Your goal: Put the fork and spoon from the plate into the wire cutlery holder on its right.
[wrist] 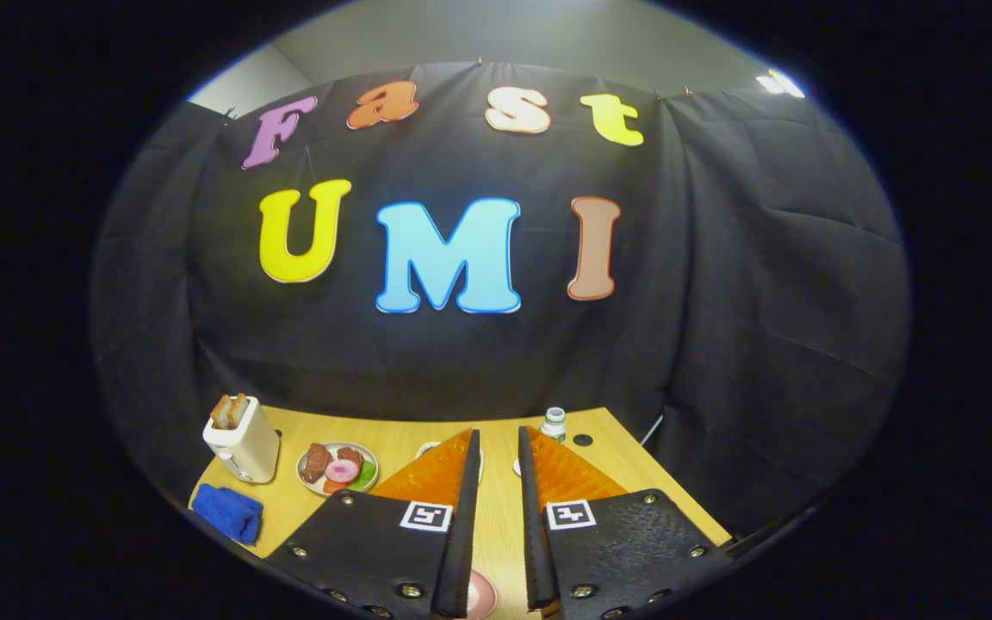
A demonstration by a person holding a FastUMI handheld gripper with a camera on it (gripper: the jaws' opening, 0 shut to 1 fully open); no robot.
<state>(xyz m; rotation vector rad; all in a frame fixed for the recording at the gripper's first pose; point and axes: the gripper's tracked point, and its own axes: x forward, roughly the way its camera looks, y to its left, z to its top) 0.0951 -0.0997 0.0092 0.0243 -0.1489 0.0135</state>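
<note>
My gripper (499,435) is held above the wooden table (427,430), its two fingers close together with only a narrow strip of table showing between them and nothing held. A pale rim (427,448) peeks out behind the left fingertip, and another pale sliver (516,467) shows beside the right one; the fingers hide what these belong to. Low down between the finger bases lies part of a pinkish round dish (480,594).
A white toaster (242,441) with bread slices stands at the table's far left. Beside it is a plate of toy food (337,468), and a blue cloth (227,512) lies nearer. A small white bottle (554,422) stands beyond the right finger.
</note>
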